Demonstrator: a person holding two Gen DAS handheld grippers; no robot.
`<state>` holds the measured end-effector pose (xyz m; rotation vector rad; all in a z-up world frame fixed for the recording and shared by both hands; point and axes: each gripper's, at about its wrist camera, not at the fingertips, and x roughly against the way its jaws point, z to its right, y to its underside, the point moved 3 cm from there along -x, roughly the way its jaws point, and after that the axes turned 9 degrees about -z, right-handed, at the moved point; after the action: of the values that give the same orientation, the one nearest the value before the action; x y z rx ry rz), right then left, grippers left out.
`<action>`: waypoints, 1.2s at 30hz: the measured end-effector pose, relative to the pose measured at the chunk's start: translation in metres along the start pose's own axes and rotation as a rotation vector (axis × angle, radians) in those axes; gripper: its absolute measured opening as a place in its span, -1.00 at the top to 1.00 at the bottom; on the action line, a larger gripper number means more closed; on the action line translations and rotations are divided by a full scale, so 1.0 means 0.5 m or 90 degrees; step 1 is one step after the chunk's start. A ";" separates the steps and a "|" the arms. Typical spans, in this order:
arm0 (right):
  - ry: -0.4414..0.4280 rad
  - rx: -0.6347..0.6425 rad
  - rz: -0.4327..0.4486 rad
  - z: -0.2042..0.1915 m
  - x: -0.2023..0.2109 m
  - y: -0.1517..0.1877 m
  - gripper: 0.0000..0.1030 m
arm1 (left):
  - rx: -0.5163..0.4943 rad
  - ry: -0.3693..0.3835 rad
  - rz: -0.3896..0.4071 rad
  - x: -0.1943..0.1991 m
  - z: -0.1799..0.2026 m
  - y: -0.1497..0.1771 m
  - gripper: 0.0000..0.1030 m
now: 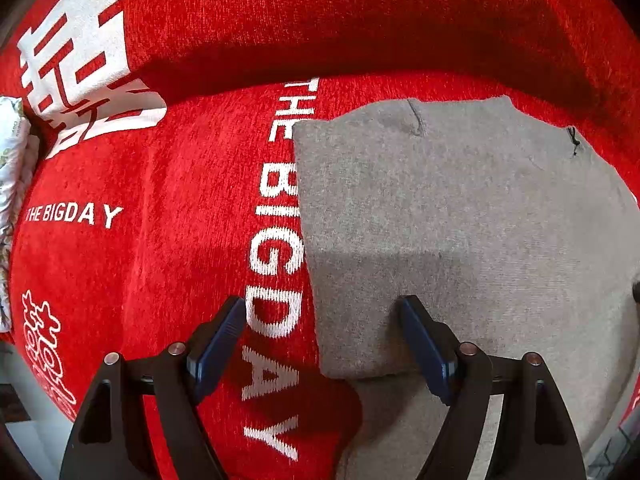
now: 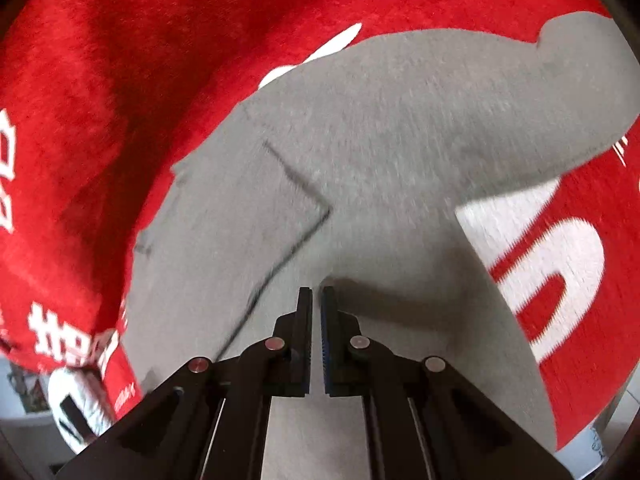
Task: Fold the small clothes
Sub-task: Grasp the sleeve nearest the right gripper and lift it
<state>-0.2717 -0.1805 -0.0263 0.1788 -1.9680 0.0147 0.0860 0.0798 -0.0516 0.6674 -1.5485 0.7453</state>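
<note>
A grey knit garment [image 1: 460, 208] lies flat on a red blanket [image 1: 160, 184] with white lettering. My left gripper [image 1: 322, 307] points down over it and stands open. The garment's left edge runs between its fingers, and the right fingertip [image 1: 412, 316] is over the grey cloth. In the right wrist view the same garment [image 2: 380, 120] fills the middle, with a dark seam line [image 2: 296, 184] across it. My right gripper [image 2: 317, 293] is shut, its tips down on the cloth, where a small ridge of grey fabric rises into them.
The red blanket [image 2: 100, 100] covers the whole surface around the garment. A white patterned cloth [image 1: 12, 168] lies at its left edge. A white object with a black mark [image 2: 76, 412] sits below the blanket's edge, over pale floor [image 1: 36, 432].
</note>
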 end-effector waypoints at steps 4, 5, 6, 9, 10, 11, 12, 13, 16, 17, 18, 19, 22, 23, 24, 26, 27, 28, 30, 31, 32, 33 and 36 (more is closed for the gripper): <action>-0.023 0.018 -0.025 0.002 0.004 0.043 0.36 | -0.009 0.005 -0.005 0.015 0.007 0.008 -0.56; -0.025 0.021 -0.029 0.003 0.004 0.051 -0.10 | -0.013 0.010 -0.005 0.021 0.012 0.013 -0.56; -0.026 0.025 -0.033 0.005 0.003 0.060 -0.24 | -0.017 0.013 -0.005 0.025 0.016 0.015 -0.56; -0.036 0.041 -0.053 0.004 -0.006 0.078 -0.28 | -0.033 0.019 -0.009 0.038 0.040 0.028 -0.56; -0.040 0.047 -0.059 0.005 -0.007 0.081 -0.28 | -0.038 0.022 -0.009 0.042 0.050 0.032 -0.56; -0.042 0.052 -0.065 0.005 -0.007 0.084 -0.29 | -0.042 0.025 -0.010 0.047 0.061 0.037 -0.56; -0.043 0.057 -0.072 0.012 -0.003 0.085 -0.31 | -0.045 0.026 -0.011 0.049 0.071 0.040 -0.56; -0.048 0.060 -0.078 0.017 -0.002 0.082 -0.37 | -0.047 0.029 -0.015 0.051 0.082 0.045 -0.56; -0.066 0.063 -0.082 0.031 0.009 0.066 -0.57 | -0.050 0.041 -0.037 0.052 0.120 0.056 -0.56; -0.071 0.064 -0.081 0.038 0.015 0.058 -0.57 | -0.046 0.044 -0.040 0.053 0.134 0.060 -0.56; -0.075 0.064 -0.079 0.047 0.021 0.051 -0.57 | -0.043 0.048 -0.041 0.055 0.145 0.064 -0.56; -0.079 0.062 -0.077 0.056 0.027 0.044 -0.59 | -0.039 0.060 -0.039 0.058 0.163 0.068 -0.56; -0.093 0.045 -0.067 0.095 0.050 0.017 -0.66 | -0.027 0.079 -0.030 0.068 0.206 0.072 -0.73; -0.097 0.038 -0.063 0.111 0.059 0.008 -0.68 | -0.026 0.081 -0.029 0.071 0.220 0.072 -1.00; -0.097 0.031 -0.058 0.128 0.068 -0.002 -0.68 | -0.026 0.082 -0.025 0.077 0.238 0.074 -1.00; -0.095 0.011 -0.046 0.167 0.088 -0.022 -0.69 | -0.042 0.078 -0.027 0.080 0.282 0.073 -1.00; -0.096 -0.003 -0.040 0.190 0.098 -0.033 -0.69 | -0.050 0.073 -0.026 0.081 0.301 0.072 -1.00; -0.096 -0.021 -0.032 0.218 0.110 -0.045 -0.69 | -0.063 0.067 -0.025 0.082 0.327 0.071 -1.00; -0.098 -0.059 -0.014 0.271 0.131 -0.065 -0.69 | -0.089 0.066 -0.026 0.083 0.372 0.069 -1.00; -0.101 -0.079 -0.005 0.296 0.141 -0.073 -0.69 | -0.099 0.067 -0.028 0.085 0.391 0.068 -1.00; -0.108 -0.103 0.008 0.326 0.152 -0.083 -0.69 | -0.108 0.070 -0.030 0.084 0.410 0.067 -1.00; -0.114 -0.128 0.023 0.359 0.164 -0.094 -0.69 | -0.113 0.072 -0.033 0.083 0.425 0.066 -1.00; -0.126 -0.191 0.060 0.436 0.187 -0.119 -0.69 | -0.116 0.078 -0.053 0.075 0.478 0.062 -1.00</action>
<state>-0.4991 -0.2706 -0.0308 -0.1124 -2.1458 -0.2443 -0.0912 -0.0871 -0.0315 0.5377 -1.4474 0.5651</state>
